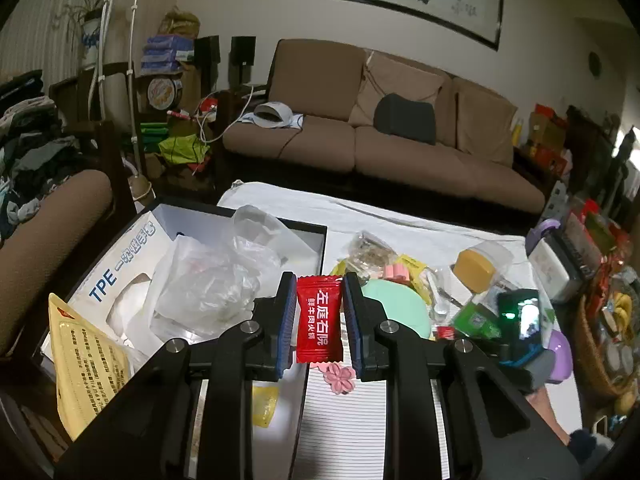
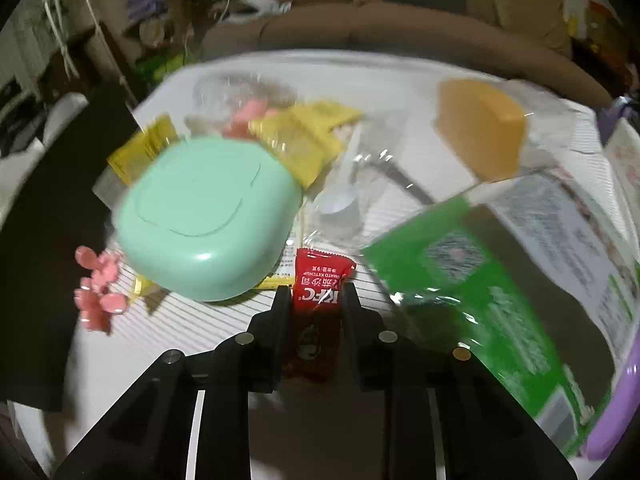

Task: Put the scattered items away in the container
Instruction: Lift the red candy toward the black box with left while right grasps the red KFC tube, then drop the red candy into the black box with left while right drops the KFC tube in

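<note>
The left gripper (image 1: 319, 318) pinched a red candy packet (image 1: 319, 320) between its blue pads, just by the edge of the black box (image 1: 276, 216). The box held a white tissue pack (image 1: 120, 264) and a clear bag (image 1: 216, 276). The right gripper (image 2: 316, 300) squeezed a red ketchup packet (image 2: 316, 280) on the table (image 2: 400, 76), next to a mint green case (image 2: 208, 216) and a green pack (image 2: 480, 300).
</note>
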Tool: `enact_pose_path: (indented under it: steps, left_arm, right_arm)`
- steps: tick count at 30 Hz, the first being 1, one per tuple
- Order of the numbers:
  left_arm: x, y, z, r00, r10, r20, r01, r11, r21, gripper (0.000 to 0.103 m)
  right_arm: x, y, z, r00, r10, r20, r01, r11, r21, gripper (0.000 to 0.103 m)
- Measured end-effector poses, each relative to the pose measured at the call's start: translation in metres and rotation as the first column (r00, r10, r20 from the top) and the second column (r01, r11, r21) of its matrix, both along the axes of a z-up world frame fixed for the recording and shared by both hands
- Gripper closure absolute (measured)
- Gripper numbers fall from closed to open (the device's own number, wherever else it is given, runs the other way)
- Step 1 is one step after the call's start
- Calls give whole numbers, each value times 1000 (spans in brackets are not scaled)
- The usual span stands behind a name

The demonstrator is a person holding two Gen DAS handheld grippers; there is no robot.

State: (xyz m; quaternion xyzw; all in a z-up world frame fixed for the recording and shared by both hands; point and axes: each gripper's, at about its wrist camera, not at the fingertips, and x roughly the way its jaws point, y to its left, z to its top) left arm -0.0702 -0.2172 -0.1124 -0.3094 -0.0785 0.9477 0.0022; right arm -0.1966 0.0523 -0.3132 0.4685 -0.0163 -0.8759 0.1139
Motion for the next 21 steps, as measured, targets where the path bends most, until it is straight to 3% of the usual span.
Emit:
enact_pose_path:
  steps: [7,13,15,17,18,21]
  left_arm:
    - [5,-2,8,1000,9,-17,-10,1000,-14,82]
    - [14,-16,23,998,39,-53,-40,999,-26,81]
    - [19,-29,30,995,75,-70,-78,996,-46,81]
    - [26,-57,35,982,175,-69,-179,982,-56,81]
    - [30,-74,36,973,220,-62,-223,974,-34,82]
    - [36,-106,34,972,234,-33,-233,972,25,81]
  right_arm:
    - [42,8,77,992,15,-125,-31,992,-126,79]
    - [66,-35,158,961,125,-246,-171,969,-179,78]
    - [72,-55,179,947,159,-280,-216,958,-189,78]
    - [77,-75,194,933,191,-306,-257,947,-193,78]
    - [78,-86,200,926,206,-317,-276,941,-195,78]
    - [80,-118,207,912,243,-330,-320,925,-203,78]
